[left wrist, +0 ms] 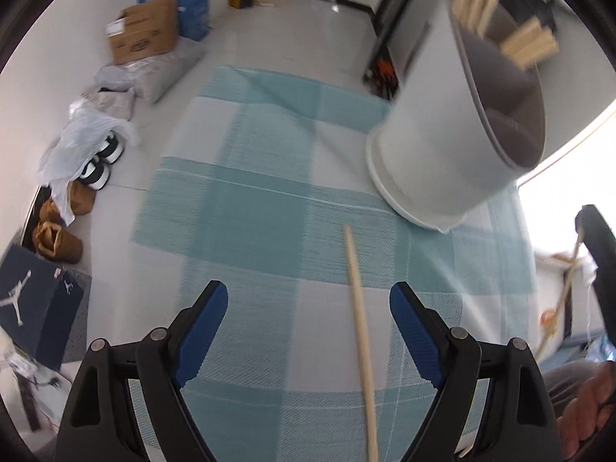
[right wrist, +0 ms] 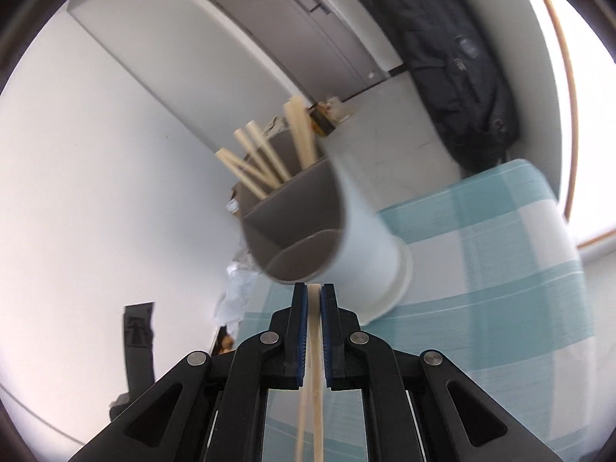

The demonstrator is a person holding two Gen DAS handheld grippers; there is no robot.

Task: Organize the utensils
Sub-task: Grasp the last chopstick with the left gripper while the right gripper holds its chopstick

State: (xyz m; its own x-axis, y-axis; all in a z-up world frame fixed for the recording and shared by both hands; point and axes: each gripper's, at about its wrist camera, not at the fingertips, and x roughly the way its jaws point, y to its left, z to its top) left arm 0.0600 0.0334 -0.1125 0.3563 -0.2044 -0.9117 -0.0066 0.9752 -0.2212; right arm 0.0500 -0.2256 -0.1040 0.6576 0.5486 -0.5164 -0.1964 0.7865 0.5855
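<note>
Right gripper [right wrist: 314, 288] is clamped on a pair of pale wooden chopsticks [right wrist: 312, 346], its blue pads pressed flat against them, and it points at the rim of the white utensil holder [right wrist: 369, 238]. That holder stands on the checked teal cloth [right wrist: 500, 288] covering the desk, near the desk's far edge, with more chopsticks [right wrist: 265, 161] leaning in one of its grey inner compartments. Left gripper [left wrist: 308, 304] hangs over the cloth with its jaws wide apart; a single chopstick [left wrist: 360, 331] lies on the cloth between them, touching neither pad, closer to the desk's near edge.
</note>
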